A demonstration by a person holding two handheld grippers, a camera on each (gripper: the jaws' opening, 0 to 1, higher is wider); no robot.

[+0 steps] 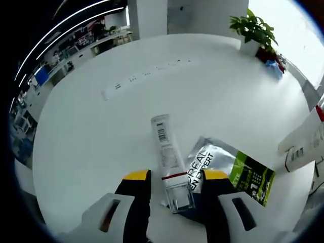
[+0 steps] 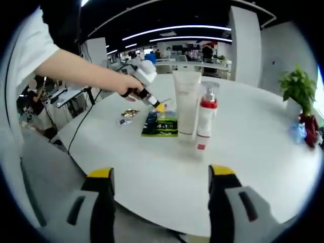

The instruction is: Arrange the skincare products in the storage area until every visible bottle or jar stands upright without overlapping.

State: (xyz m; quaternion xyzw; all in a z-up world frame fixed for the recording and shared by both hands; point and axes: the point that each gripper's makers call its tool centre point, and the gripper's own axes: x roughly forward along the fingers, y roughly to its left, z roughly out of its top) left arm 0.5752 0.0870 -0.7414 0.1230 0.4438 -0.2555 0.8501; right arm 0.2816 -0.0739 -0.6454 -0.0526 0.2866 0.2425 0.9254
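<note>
Right gripper view — left gripper (image 2: 159, 107) angled down.

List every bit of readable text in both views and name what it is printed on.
"REAL" over "EXPERT", first letters cut off by the tube: silver sachet, left gripper view.
"4+1": green-and-black sachet, right gripper view.
Barcode and small print on the lying tube: too small to read.
Print on the green sachet end: blurred.
Labels on the standing tube and pump bottle: unreadable.
</note>
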